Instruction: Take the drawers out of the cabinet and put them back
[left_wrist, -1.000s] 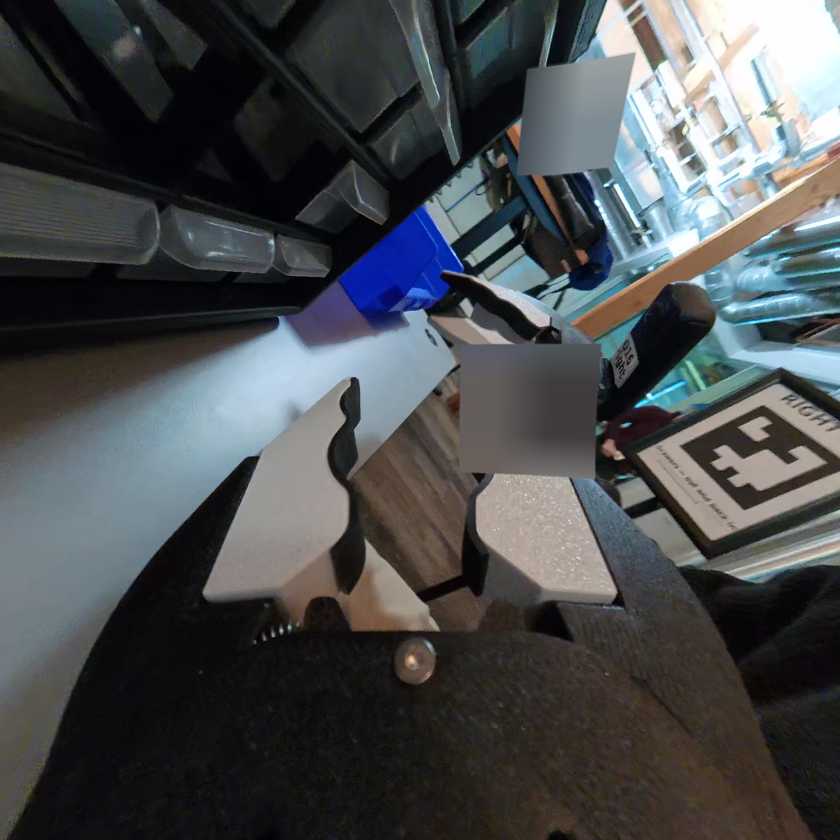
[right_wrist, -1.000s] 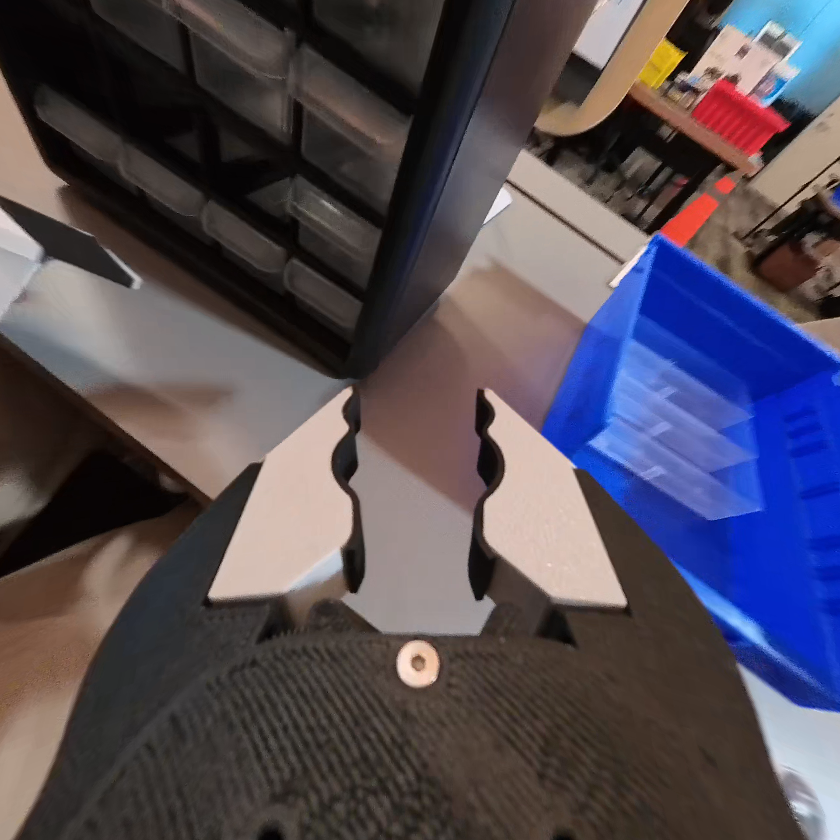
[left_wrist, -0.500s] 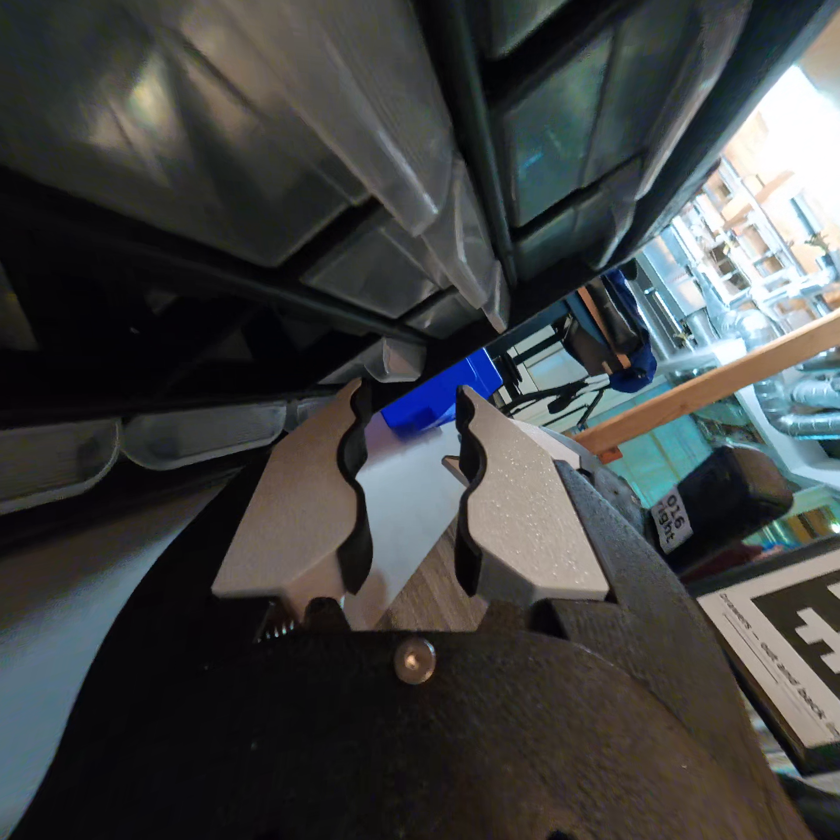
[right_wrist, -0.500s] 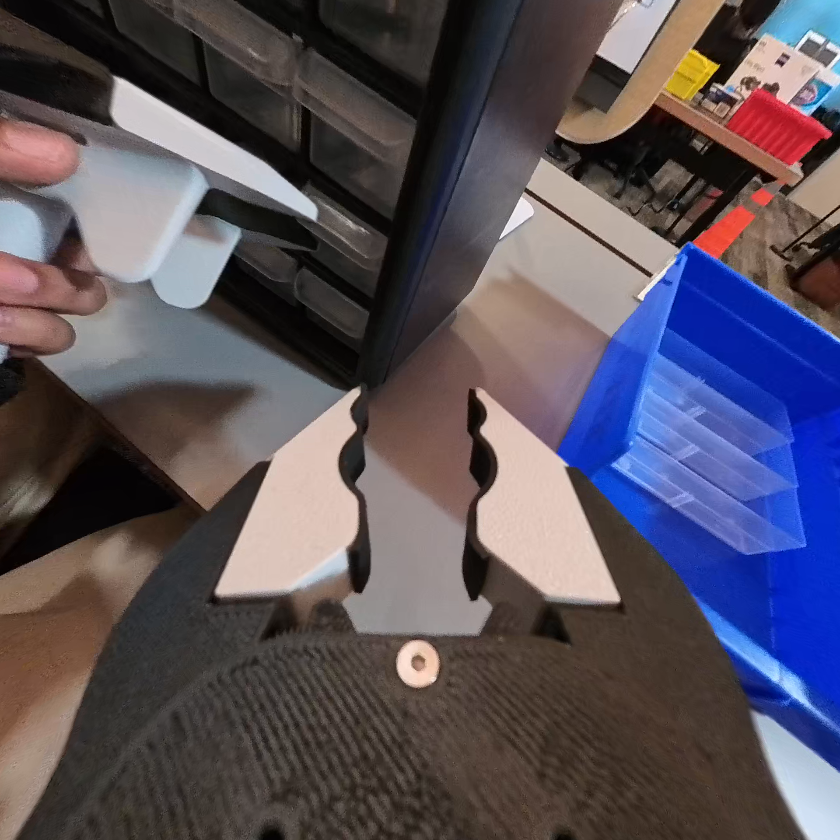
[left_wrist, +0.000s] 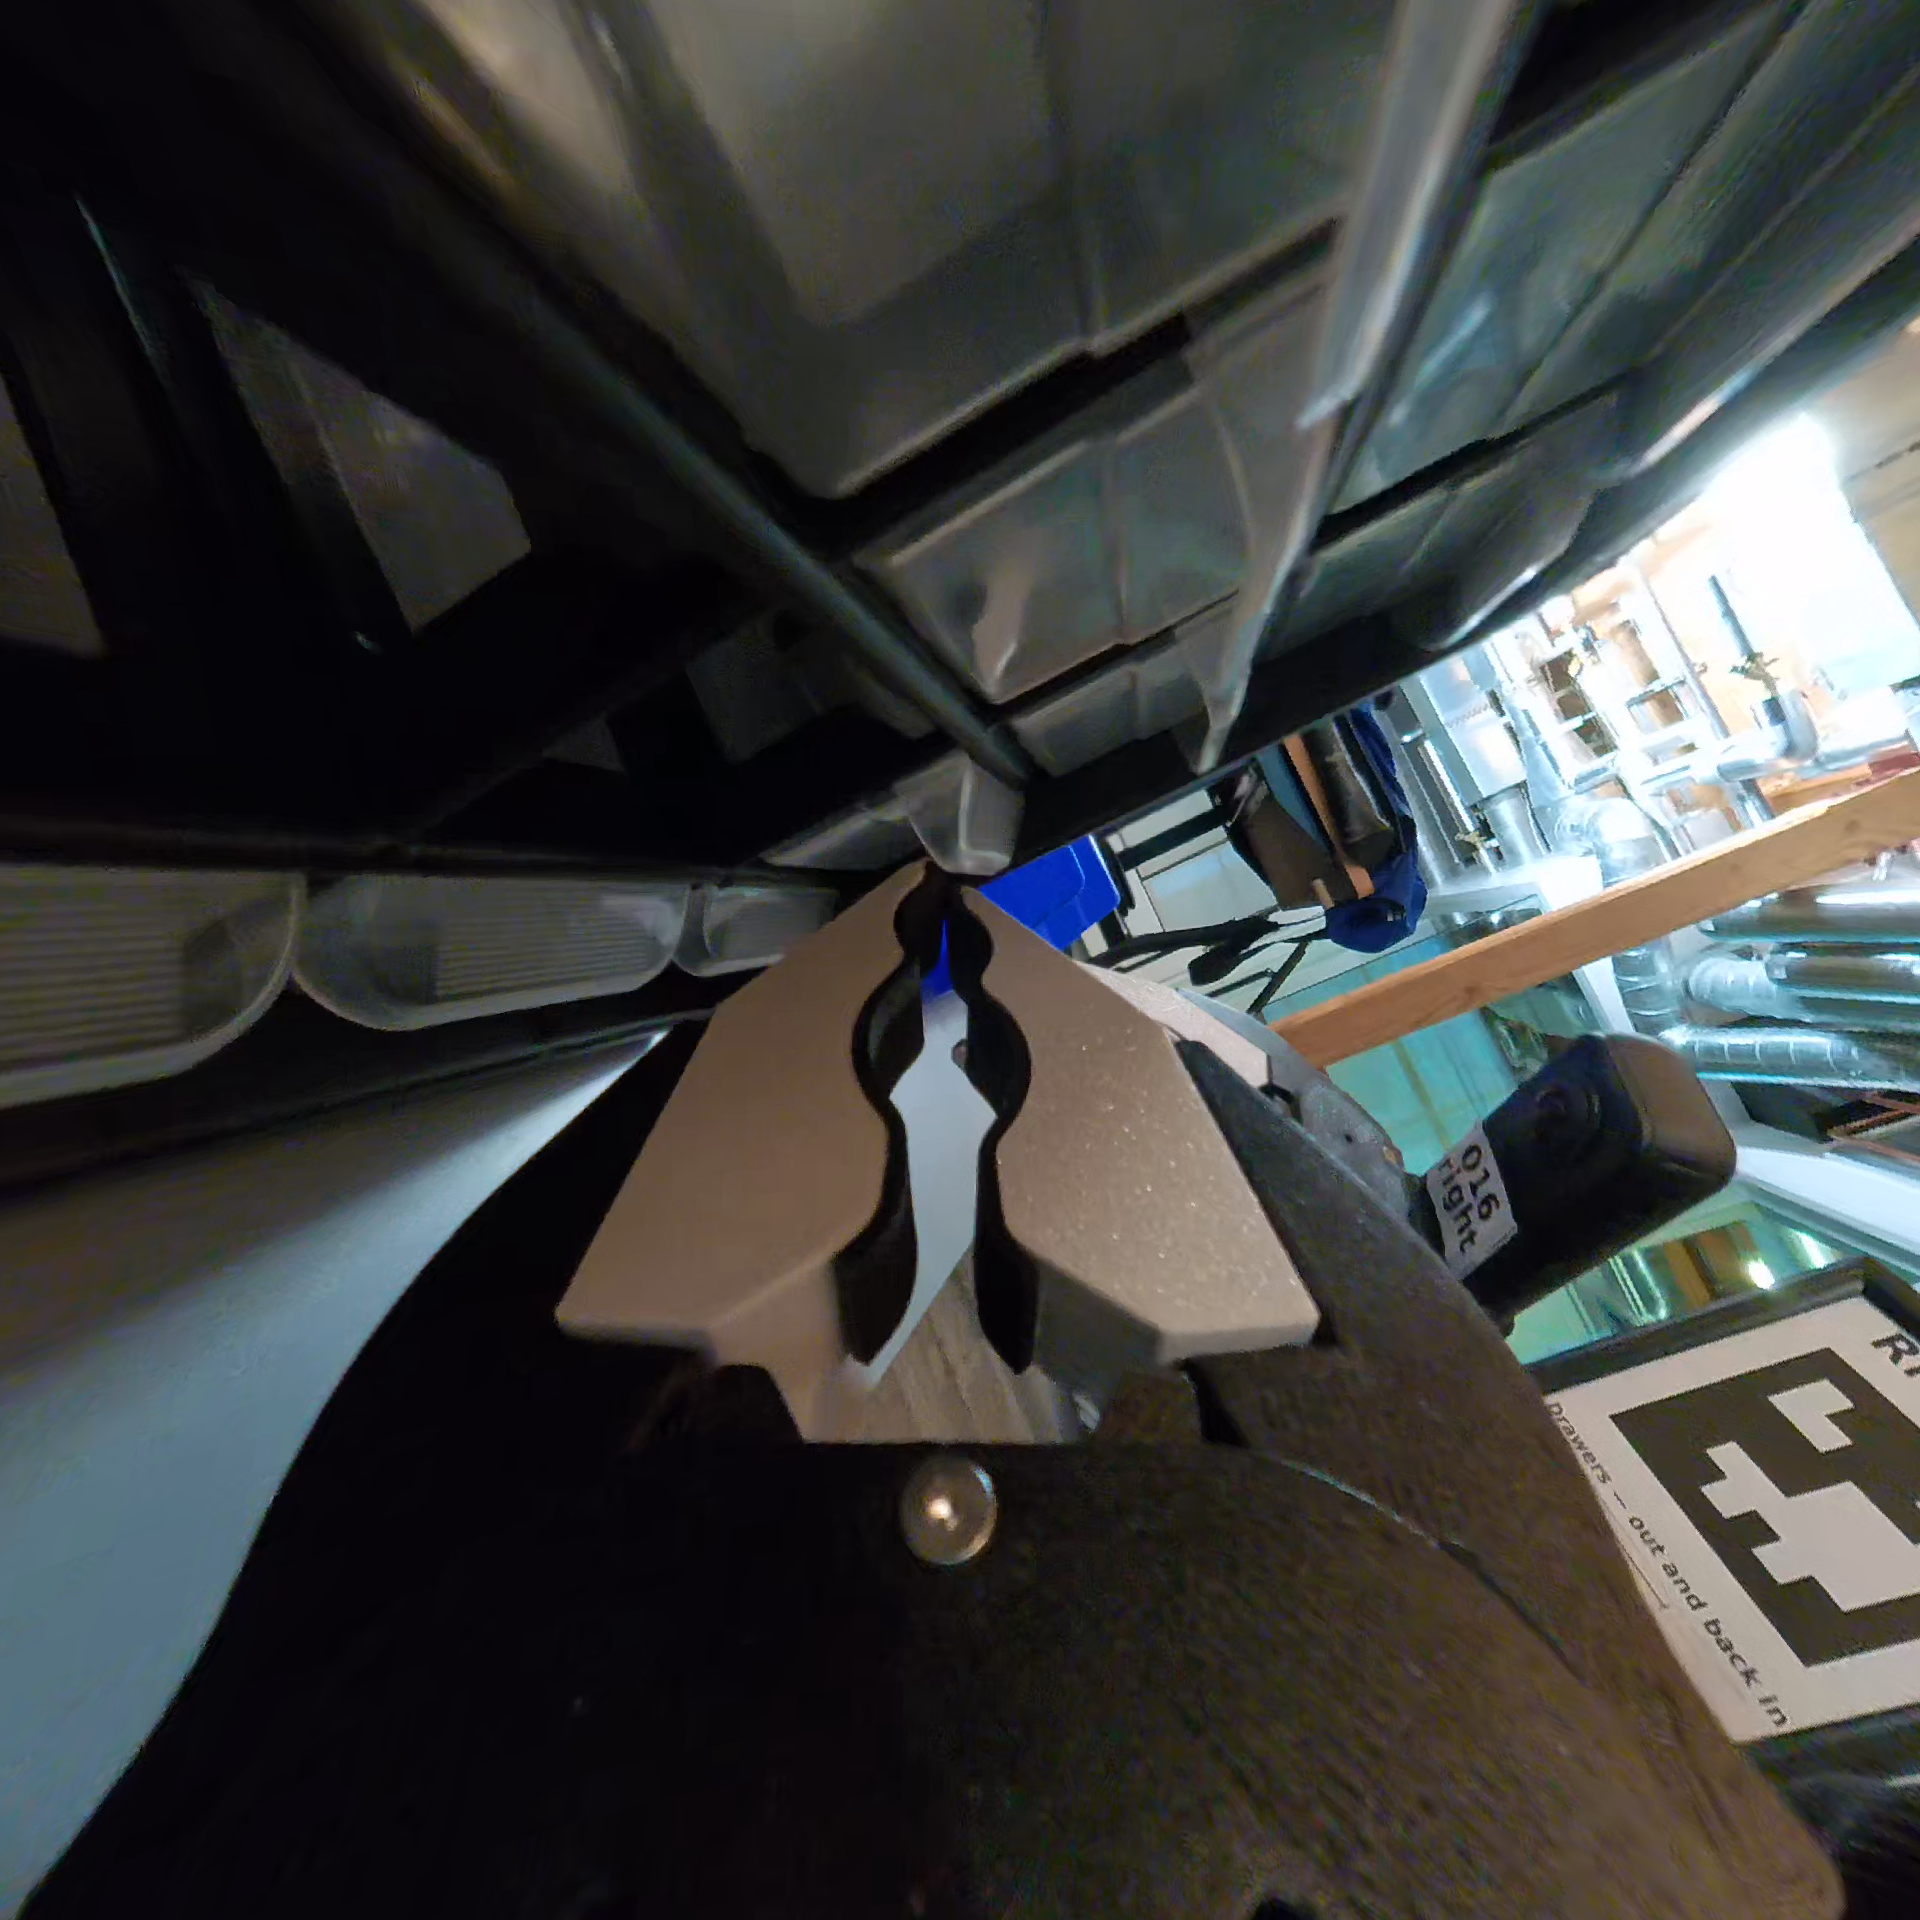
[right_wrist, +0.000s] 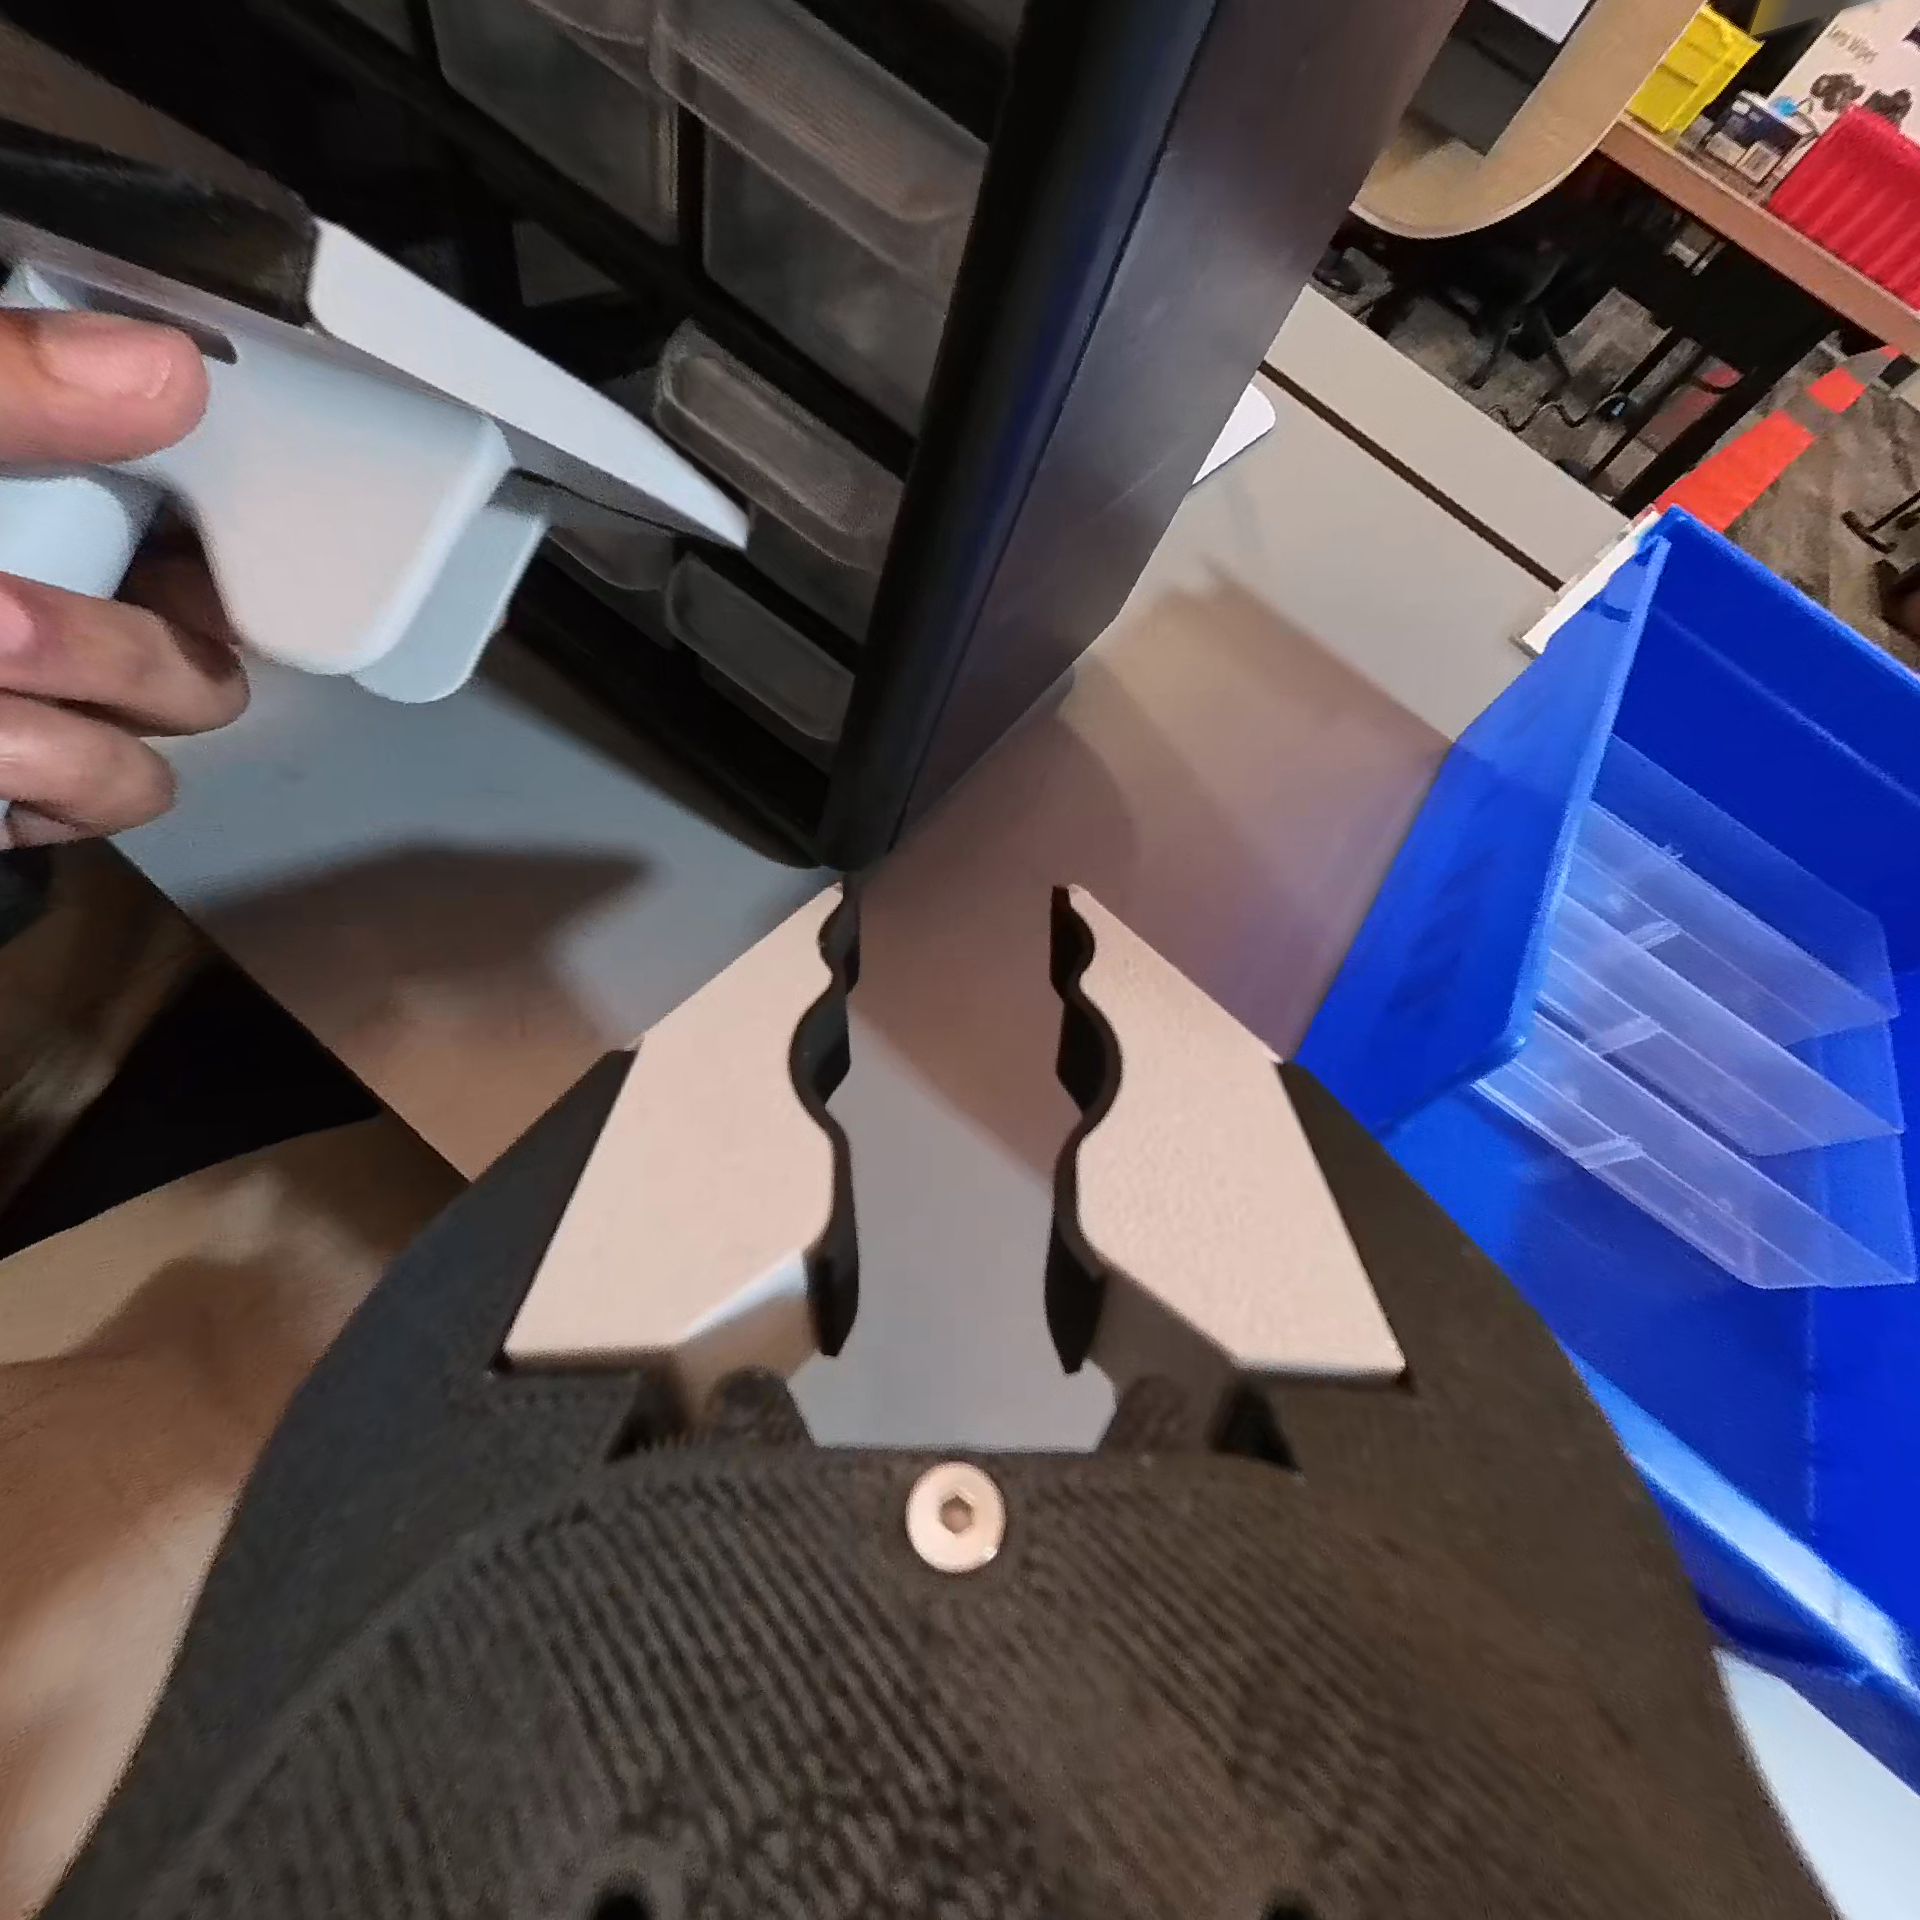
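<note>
- Left gripper (left_wrist: 948, 883): jaws nearly pressed together, tips pinching the small clear handle tab (left_wrist: 966, 826) of a drawer low in the cabinet (left_wrist: 644, 582). Contact sits right at the fingertips; can't tell how firm the grip is.
- Left wrist view looks up along the cabinet front: clear drawers (left_wrist: 1049, 582) stacked above, ribbed handles of the bottom row (left_wrist: 478, 935) running off to the left, grey tabletop (left_wrist: 260, 1247) below.
- Right gripper (right_wrist: 951, 904): jaws spread, nothing between them. Hovers over the tabletop (right_wrist: 1351, 582) just off the near right corner of the cabinet (right_wrist: 1049, 416), left fingertip (right_wrist: 831, 914) close to that corner edge.
- Right wrist view also catches the left gripper (right_wrist: 717, 509) at far left, reaching into the lower drawer rows, with a person's hand (right_wrist: 73, 582) around its grey handle.
- Blue bin (right_wrist: 1683, 1039) on the tabletop to the right of the cabinet, near the right gripper. Clear drawers (right_wrist: 1714, 1101) lie stacked inside it, so some are already out of the cabinet.
- In the left wrist view the right gripper's body shows at right with its camera (left_wrist: 1579, 1132) and a framed marker card (left_wrist: 1787, 1496) beside it.
- Background: wooden beam, metal ducting, a far table with red and yellow bins. Blurry, no detail.
</note>
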